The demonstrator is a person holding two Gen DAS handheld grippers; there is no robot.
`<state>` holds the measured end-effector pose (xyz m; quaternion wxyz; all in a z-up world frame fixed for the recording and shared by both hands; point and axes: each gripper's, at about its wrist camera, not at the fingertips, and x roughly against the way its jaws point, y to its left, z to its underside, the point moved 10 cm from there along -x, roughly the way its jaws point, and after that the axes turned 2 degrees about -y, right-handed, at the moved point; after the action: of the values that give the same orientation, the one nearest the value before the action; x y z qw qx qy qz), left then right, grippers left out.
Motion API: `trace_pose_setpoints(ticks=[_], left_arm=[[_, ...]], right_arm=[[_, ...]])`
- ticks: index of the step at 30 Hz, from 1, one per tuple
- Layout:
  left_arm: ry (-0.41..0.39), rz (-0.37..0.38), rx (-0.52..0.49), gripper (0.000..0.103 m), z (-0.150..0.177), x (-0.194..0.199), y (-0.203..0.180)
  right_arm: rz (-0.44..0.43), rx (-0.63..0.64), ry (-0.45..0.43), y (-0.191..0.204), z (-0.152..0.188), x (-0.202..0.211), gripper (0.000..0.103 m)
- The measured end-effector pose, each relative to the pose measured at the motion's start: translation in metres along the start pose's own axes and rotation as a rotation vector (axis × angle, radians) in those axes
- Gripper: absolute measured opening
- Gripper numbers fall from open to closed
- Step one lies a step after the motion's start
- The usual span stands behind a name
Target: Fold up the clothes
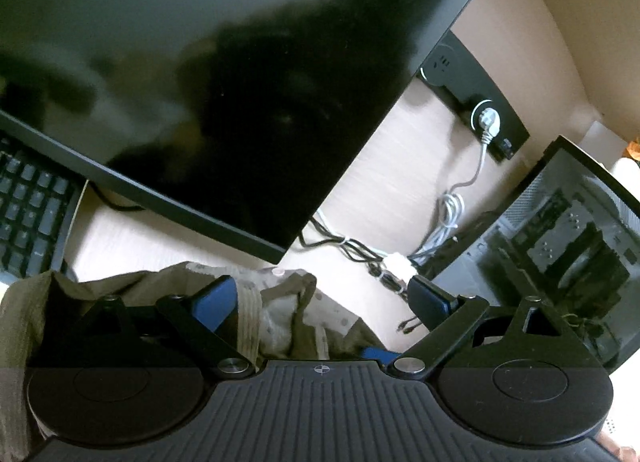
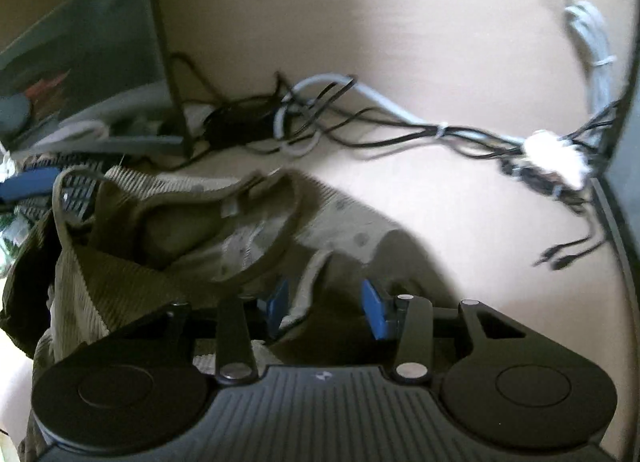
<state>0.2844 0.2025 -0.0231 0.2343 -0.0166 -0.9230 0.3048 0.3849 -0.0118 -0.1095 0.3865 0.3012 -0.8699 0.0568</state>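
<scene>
Your right gripper [image 2: 326,308] straddles a hem of the olive ribbed, dotted-lining garment [image 2: 168,246], bunched at the pale desk's [image 2: 440,222] near edge, unpinched; left gripper [image 1: 320,300] gapes, ready.

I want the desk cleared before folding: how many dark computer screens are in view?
2: a large black monitor behind the olive garment, and a smaller dark screen at the right edge. Others may be hidden.
</scene>
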Motion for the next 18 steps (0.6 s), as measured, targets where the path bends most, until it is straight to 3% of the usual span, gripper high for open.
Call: trace_pose_setpoints(ticks=[7, 8, 9, 11, 16, 18], left_arm=[[0.017, -0.034, -0.003, 0.096, 0.003, -0.002, 0.005], [0.02, -0.04, -0.001, 0.096, 0.004, -0.002, 0.007], [0.024, -0.045, 0.001, 0.096, 0.005, -0.002, 0.008], [0.028, -0.054, 0.01, 0.096, 0.005, -0.002, 0.013], [0.024, -0.064, 0.019, 0.096, 0.004, 0.002, 0.019], [0.021, -0.068, 0.019, 0.096, 0.004, 0.004, 0.022]], right_arm=[[0.062, 0.105, 0.039, 0.021, 0.005, -0.035, 0.039], [0.075, 0.132, 0.027, 0.023, 0.005, -0.036, 0.023], [0.088, 0.148, 0.017, 0.025, 0.004, -0.035, 0.013], [0.105, 0.144, -0.001, 0.022, -0.002, -0.028, 0.004], [0.222, 0.08, -0.181, -0.016, -0.059, 0.015, 0.003], [0.265, 0.088, -0.215, -0.027, -0.076, 0.024, 0.003]])
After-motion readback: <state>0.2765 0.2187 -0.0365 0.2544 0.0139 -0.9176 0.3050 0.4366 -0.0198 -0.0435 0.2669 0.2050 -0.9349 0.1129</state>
